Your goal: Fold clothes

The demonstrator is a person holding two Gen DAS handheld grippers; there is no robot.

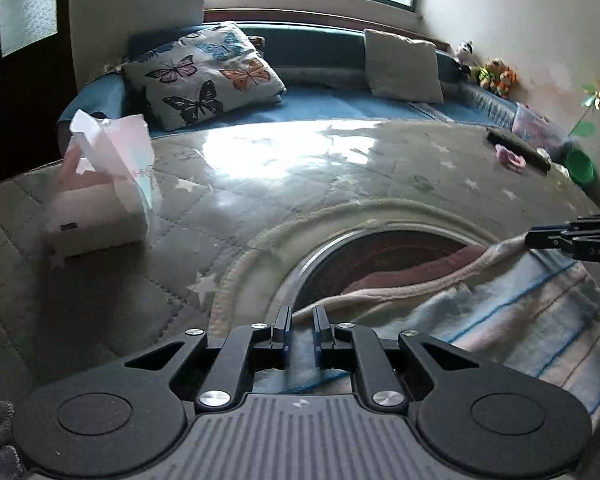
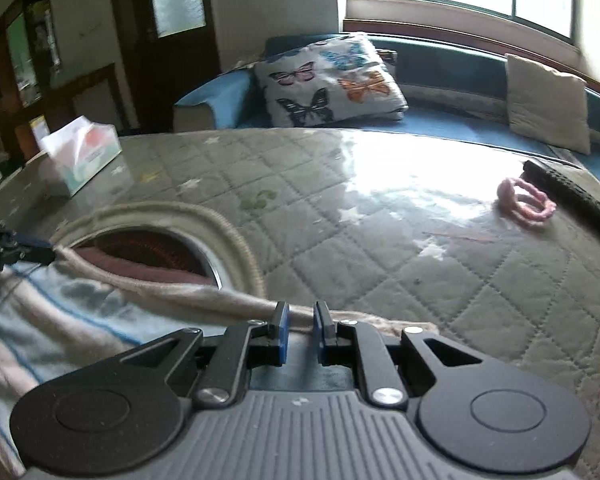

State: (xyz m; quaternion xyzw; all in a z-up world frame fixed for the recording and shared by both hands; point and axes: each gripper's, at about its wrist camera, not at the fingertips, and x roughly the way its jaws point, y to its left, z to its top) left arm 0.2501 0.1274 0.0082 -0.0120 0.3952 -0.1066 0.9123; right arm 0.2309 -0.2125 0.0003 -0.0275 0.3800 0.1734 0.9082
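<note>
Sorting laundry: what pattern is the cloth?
Pale blue and pink bands with thin blue stripes, on the cloth; clearest in the left wrist view.

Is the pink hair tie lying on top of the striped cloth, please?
No. In the right wrist view the pink hair tie lies on the quilted table cover, far from the striped cloth, beside a dark remote.

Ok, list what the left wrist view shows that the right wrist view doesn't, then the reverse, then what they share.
Only the left wrist view: soft toys by the wall, a green bowl, a pinwheel and a white box.

Only the right wrist view: a cabinet beside the door.

Both: the striped cloth with a gripper at each end, the left gripper and right gripper with jaws narrowly parted around its edge, the butterfly pillow, the tissue box, the pink ring and the quilt.
</note>
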